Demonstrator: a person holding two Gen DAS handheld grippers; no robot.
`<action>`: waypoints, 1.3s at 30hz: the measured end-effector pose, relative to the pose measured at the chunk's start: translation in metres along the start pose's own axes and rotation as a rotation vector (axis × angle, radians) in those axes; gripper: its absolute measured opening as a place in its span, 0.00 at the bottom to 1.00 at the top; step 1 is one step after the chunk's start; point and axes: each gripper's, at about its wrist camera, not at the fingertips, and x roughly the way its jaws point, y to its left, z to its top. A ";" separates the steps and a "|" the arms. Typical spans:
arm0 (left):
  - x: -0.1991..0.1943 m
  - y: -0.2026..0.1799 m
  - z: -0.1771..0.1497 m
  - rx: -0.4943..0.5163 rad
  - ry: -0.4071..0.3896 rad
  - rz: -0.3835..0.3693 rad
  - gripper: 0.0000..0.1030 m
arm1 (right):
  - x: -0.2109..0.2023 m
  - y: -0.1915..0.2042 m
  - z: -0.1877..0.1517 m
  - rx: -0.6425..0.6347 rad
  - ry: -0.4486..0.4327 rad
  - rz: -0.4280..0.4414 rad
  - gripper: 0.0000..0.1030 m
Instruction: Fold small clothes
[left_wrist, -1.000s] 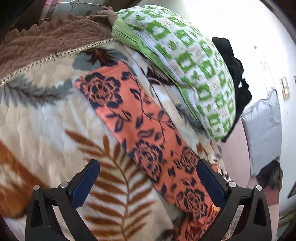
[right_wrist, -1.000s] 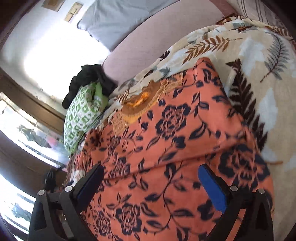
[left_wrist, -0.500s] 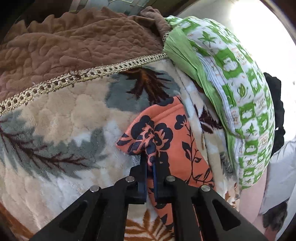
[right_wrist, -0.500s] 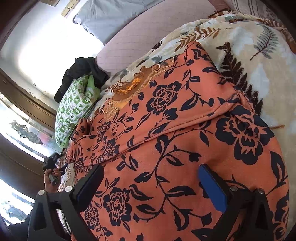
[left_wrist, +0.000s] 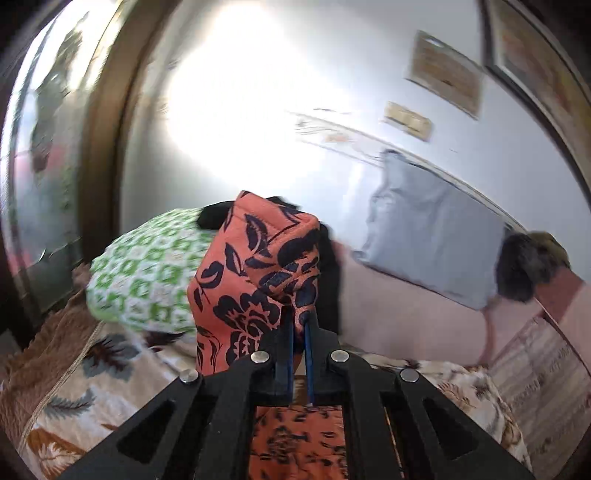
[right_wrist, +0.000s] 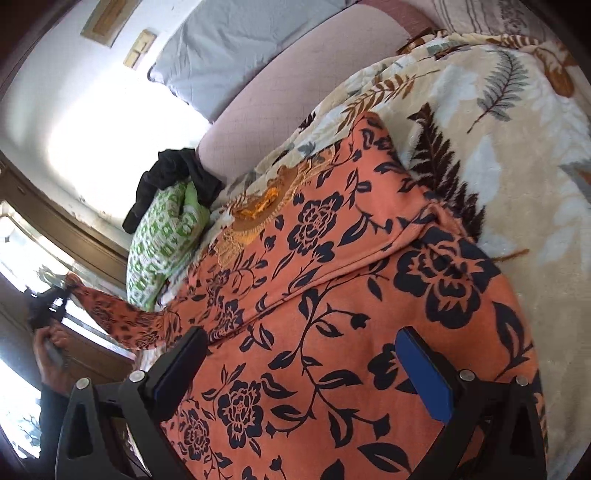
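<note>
An orange garment with dark blue flowers (right_wrist: 332, 280) lies spread on a leaf-patterned blanket (right_wrist: 517, 140). My left gripper (left_wrist: 298, 325) is shut on one end of the garment (left_wrist: 258, 266) and holds it up in the air; the cloth bunches above the blue pads. In the right wrist view that lifted end (right_wrist: 110, 314) stretches out to the left gripper (right_wrist: 46, 302), held by a hand (right_wrist: 51, 354). My right gripper (right_wrist: 299, 369) is open, low over the near part of the garment, its blue pads (right_wrist: 424, 376) apart with only flat cloth beneath.
A green-and-white pillow (right_wrist: 162, 240) with a black cloth (right_wrist: 170, 177) on it lies at the bed's far side. A grey pillow (left_wrist: 432, 236) leans on the white wall. A brown quilt (left_wrist: 44, 347) borders the blanket. A window frame (left_wrist: 107, 147) is at left.
The left gripper closed on the garment's end on the blanket, then lifted it high and swung toward the wall. The right gripper edged a little over the garment, still open.
</note>
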 end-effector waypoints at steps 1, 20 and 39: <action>0.000 -0.035 -0.006 0.047 0.017 -0.048 0.04 | -0.005 -0.003 0.001 0.009 -0.012 0.008 1.00; 0.069 -0.106 -0.232 0.275 0.490 -0.034 0.74 | -0.049 -0.024 0.026 0.172 -0.102 0.110 1.00; 0.131 0.058 -0.250 0.068 0.626 0.177 0.74 | 0.076 0.037 0.086 -0.012 0.163 -0.256 0.07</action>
